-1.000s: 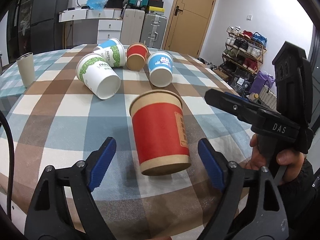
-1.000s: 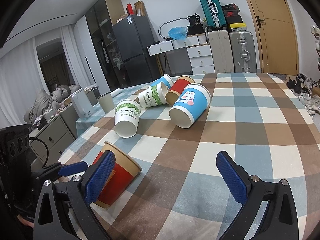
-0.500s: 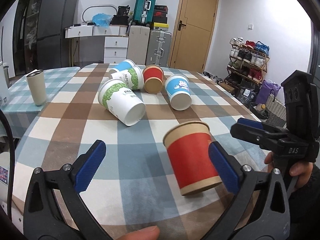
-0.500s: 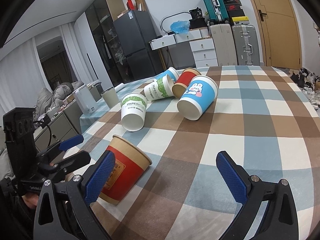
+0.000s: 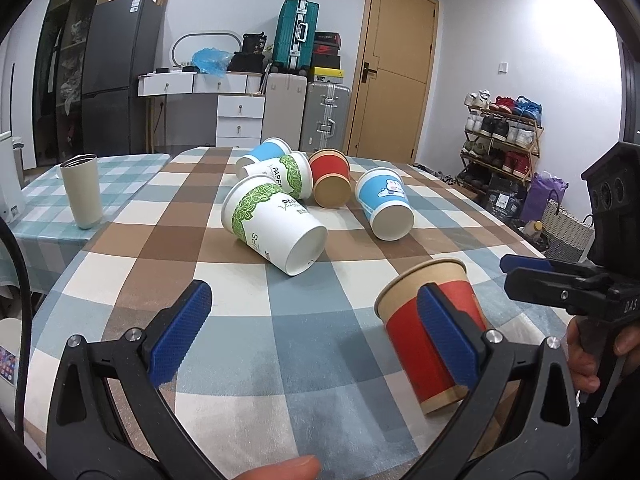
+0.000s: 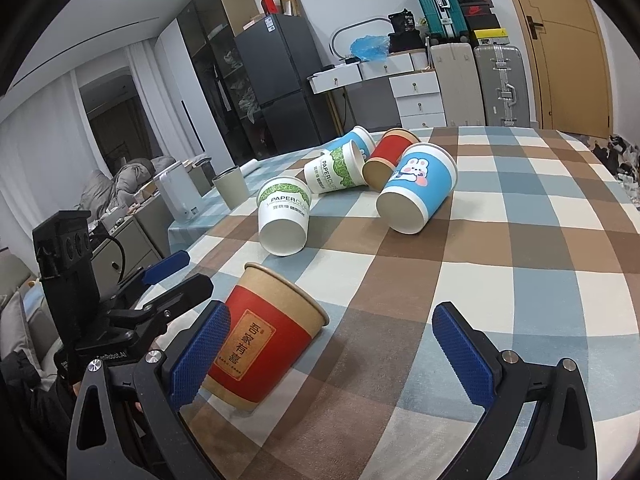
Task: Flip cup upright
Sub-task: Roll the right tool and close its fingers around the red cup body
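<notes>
A red and brown paper cup [image 5: 430, 330] stands upright, mouth up, near the front edge of the checked table [image 5: 248, 344]; it also shows in the right wrist view [image 6: 266, 340]. My left gripper [image 5: 314, 332] is open and empty, its right pad in front of the cup, the cup outside the jaws. My right gripper [image 6: 332, 354] is open and empty, just right of the cup. Several other paper cups lie on their sides further back: a green-leaf one [image 5: 274, 224], a blue rabbit one [image 5: 384, 204], a red one [image 5: 330, 178].
A beige tumbler [image 5: 82, 190] stands on the side table at left. A white appliance [image 6: 176, 196] stands beyond it. Suitcases, drawers and a fridge line the far wall. A shoe rack [image 5: 500, 136] is at the right.
The red cup stood between my left jaws; my left gripper has pulled back and to the left, leaving the cup standing beyond its right pad. The right gripper stayed open.
</notes>
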Demonstrator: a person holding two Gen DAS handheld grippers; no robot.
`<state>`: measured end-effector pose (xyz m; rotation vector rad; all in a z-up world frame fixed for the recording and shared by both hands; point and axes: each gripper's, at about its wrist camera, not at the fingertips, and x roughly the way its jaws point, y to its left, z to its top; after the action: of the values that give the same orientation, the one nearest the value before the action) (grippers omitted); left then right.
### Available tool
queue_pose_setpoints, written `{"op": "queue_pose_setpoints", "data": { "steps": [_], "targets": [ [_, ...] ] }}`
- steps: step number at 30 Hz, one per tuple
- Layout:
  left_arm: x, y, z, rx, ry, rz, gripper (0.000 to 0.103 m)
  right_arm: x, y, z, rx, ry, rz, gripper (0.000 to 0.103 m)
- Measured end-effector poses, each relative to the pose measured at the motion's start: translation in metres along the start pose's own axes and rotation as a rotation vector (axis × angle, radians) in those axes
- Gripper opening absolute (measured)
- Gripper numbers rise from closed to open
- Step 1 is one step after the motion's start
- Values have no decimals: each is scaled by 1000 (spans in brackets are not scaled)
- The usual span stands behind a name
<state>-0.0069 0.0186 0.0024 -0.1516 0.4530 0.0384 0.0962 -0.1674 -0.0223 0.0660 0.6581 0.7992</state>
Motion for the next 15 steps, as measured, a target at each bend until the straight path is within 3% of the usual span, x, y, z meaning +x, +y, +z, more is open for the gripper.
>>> {"op": "queue_pose_setpoints", "data": {
  "steps": [15],
  "targets": [
    [0,-2,-2,8,2,4,102,9,2,3,29,61,6,103]
  ]
}}
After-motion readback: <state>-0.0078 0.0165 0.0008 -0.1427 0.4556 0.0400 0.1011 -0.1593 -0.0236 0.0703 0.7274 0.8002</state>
